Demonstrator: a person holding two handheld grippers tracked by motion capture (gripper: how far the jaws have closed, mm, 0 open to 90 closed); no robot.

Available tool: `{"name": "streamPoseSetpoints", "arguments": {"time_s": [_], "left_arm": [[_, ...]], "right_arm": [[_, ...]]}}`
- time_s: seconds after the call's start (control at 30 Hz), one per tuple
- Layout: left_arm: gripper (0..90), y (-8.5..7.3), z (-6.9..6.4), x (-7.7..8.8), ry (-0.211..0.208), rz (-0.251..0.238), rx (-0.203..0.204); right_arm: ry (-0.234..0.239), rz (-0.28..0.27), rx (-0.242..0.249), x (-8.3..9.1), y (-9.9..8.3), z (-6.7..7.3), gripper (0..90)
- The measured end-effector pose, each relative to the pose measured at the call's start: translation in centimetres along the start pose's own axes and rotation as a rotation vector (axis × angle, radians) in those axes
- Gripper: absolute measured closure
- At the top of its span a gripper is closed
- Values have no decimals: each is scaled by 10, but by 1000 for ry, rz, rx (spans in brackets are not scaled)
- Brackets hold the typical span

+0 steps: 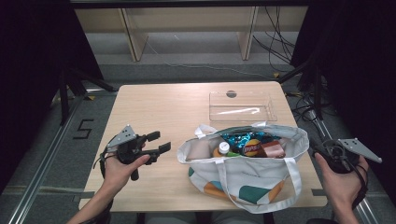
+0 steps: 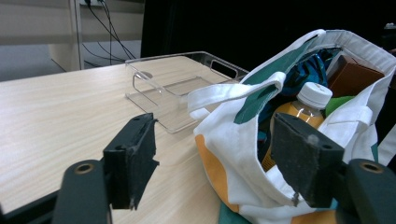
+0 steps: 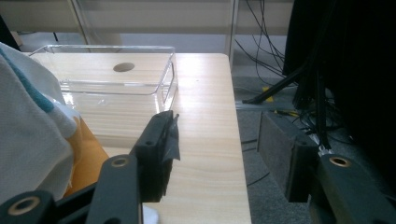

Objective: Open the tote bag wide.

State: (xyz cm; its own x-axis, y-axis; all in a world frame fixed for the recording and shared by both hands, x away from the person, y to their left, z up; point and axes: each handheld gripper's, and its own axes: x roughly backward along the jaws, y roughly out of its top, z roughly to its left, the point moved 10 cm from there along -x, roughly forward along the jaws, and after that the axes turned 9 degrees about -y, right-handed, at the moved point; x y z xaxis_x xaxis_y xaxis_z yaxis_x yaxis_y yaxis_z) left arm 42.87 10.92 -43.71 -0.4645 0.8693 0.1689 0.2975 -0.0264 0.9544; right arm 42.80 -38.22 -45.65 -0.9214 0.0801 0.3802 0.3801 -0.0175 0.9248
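Tote (image 1: 243,179), table centre, mouth up for unpacking: bottle (image 1: 223,148), chips (image 1: 251,145), box (image 1: 272,149); tray (image 1: 241,106) waits at 12 o'clock; left gripper (image 1: 158,142) at 9 and right gripper (image 1: 322,150) at 3, both wide, empty.

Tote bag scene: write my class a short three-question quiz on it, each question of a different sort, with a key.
1. True or false: the tote bag lies flat and empty.
2. Which stands beyond the bag, farther from the person? A) a clear plastic tray B) a metal bowl C) a cardboard box
3. Fill in: the bottle in the bag has a ____ cap.

Key:
1. False; it stands open with a bottle, a blue snack packet and a brown box inside.
2. A
3. white
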Motion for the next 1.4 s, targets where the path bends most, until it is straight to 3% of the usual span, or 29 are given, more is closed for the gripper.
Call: {"name": "streamPoseSetpoints", "arguments": {"time_s": [0.1,0.17,0.2,0.27,0.37,0.4,0.47,0.57,0.6,0.73,0.9,0.97,1.0,1.07,1.17,1.23,1.4], "left_arm": [[300,3,-5,-2,-4,-7,-12],[307,6,-12,-4,-12,-1,-31],[314,7,-18,-9,-18,8,-33],[314,10,-23,-11,-27,1,-38],[371,16,-36,-17,-48,5,-81],[371,19,-43,-20,-70,1,-85],[458,21,-52,-25,-78,15,-104],[465,23,-68,-36,-126,47,-133],[488,23,-73,-40,-138,58,-138],[528,20,-92,-60,-196,103,-187],[532,16,-107,-82,-257,151,-195],[532,13,-116,-92,-286,174,-201],[533,13,-118,-95,-292,181,-205],[534,10,-124,-103,-309,200,-227],[538,6,-124,-115,-303,248,-274],[534,2,-126,-122,-310,272,-266],[553,-6,-129,-133,-325,326,-301]], "right_arm": [[11,-8,14,-1,1,-1,461],[3,2,-14,0,0,0,459],[-2,-22,6,-2,3,-1,460],[-2,-4,-4,-1,1,0,464],[2,-9,12,-2,2,0,481],[2,-9,12,-2,2,0,481],[8,-22,3,-2,3,3,494],[20,-5,22,-1,2,4,505],[15,-10,-4,0,4,6,514],[24,-19,38,0,5,7,525],[17,-23,9,1,5,7,525],[14,5,13,2,2,6,525],[32,-6,38,0,3,5,525],[18,2,12,0,2,6,524],[27,8,20,-1,1,6,524],[28,2,38,-2,1,6,524],[32,4,34,-2,0,7,523]]}}
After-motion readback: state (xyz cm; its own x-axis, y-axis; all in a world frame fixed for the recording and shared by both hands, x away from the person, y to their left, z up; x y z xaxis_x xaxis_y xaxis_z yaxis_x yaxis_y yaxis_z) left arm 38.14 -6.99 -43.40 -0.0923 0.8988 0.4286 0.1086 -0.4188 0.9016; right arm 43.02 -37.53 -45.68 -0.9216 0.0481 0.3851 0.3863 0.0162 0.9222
